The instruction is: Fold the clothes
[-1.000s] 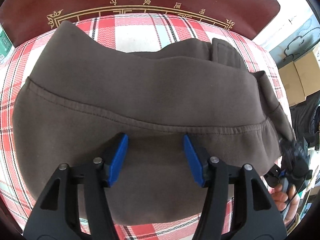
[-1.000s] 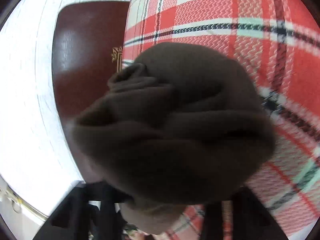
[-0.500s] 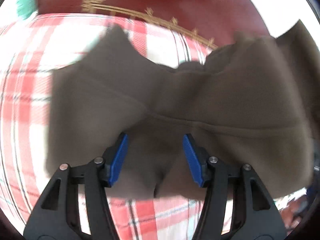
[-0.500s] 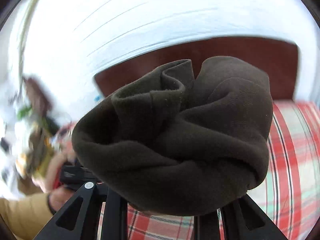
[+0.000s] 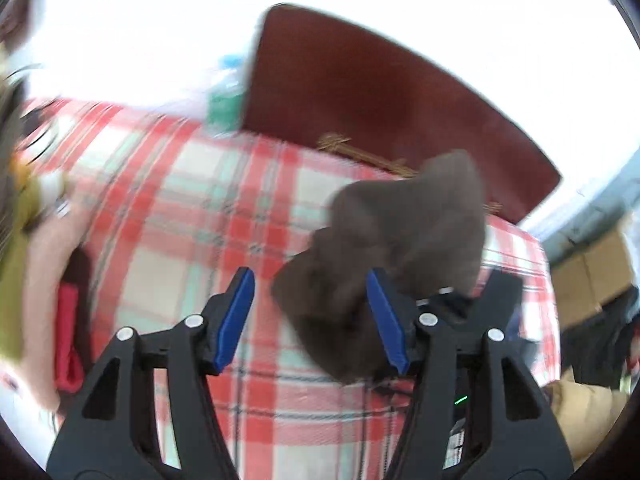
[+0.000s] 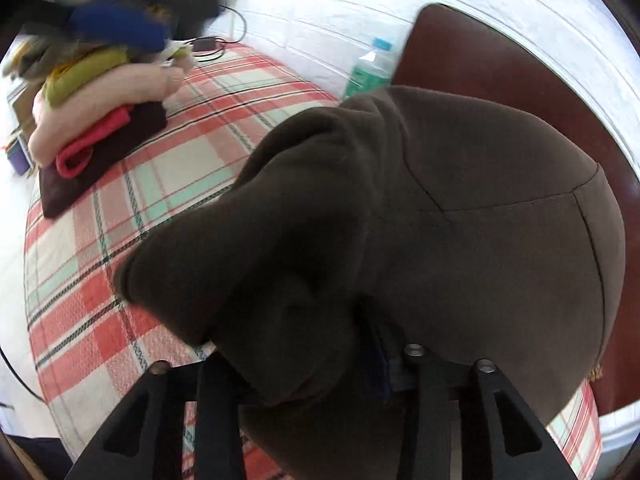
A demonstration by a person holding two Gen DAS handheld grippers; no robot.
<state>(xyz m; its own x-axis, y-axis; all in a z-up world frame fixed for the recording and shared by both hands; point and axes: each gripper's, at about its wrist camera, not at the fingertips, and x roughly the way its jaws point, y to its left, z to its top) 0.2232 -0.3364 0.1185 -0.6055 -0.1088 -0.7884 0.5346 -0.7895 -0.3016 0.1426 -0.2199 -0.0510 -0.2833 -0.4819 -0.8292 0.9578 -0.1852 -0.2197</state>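
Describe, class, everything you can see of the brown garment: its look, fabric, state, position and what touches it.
The brown garment is dark brown, thick and fleecy, with stitched seams across one panel. It is bunched and lifted, draped over the right gripper, which hides the fingers, so the grip cannot be confirmed. It hangs above the plaid blanket. The left gripper is open and empty.

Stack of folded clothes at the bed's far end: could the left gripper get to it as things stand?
Probably yes. The left gripper is open and holds nothing, and bare plaid cover lies between it and the stack of folded clothes. The brown garment hangs from the right gripper, off to the side.
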